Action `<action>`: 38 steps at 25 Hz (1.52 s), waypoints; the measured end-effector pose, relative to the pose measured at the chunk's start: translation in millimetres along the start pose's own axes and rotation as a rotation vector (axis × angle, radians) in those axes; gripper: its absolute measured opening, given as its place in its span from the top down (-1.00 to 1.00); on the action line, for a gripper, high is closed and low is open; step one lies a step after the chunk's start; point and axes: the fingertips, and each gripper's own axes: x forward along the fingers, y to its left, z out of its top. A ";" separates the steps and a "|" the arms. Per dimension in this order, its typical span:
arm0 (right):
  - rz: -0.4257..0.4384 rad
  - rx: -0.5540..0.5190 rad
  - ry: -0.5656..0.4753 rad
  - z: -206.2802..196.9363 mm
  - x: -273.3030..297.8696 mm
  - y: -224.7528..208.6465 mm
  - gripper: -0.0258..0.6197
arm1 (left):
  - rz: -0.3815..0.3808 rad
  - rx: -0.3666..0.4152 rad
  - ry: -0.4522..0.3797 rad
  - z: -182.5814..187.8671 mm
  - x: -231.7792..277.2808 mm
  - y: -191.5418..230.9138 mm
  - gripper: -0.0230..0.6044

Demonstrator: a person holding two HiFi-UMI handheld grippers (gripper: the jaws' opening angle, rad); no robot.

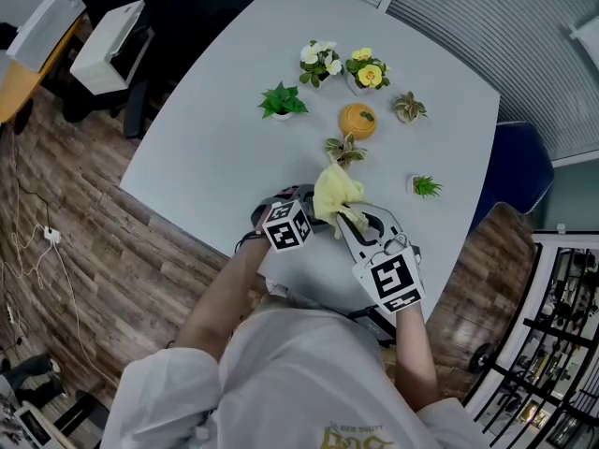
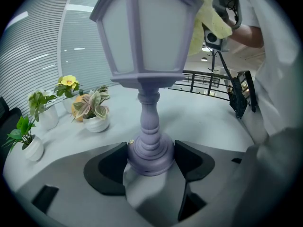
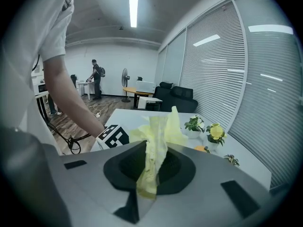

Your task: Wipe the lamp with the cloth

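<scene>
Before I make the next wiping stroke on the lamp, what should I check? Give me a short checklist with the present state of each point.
1. Lamp hold: ok. The left gripper has its jaws on the base of the lamp.
2. Cloth hold: ok. The right gripper is shut on the cloth.
3. Lamp upright: ok.
4. Cloth at the lamp's head: ok, it lies against the top.
5. Base resting on the table: cannot tell.
6. Nearest plant apart from the lamp: ok, but close.
</scene>
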 end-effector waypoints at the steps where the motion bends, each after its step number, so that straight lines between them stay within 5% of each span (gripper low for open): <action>1: 0.000 0.004 0.001 -1.1 -0.4 -0.7 0.78 | 0.000 0.000 0.000 -0.1 0.3 0.0 -0.09; 21: -0.089 0.143 0.022 -22.3 0.0 -42.5 0.78 | 0.007 0.006 -0.001 -0.3 0.4 0.3 -0.09; 38: -0.063 0.319 -0.054 -29.5 14.5 -65.7 0.78 | 0.011 0.007 0.001 -1.1 1.2 -0.2 -0.09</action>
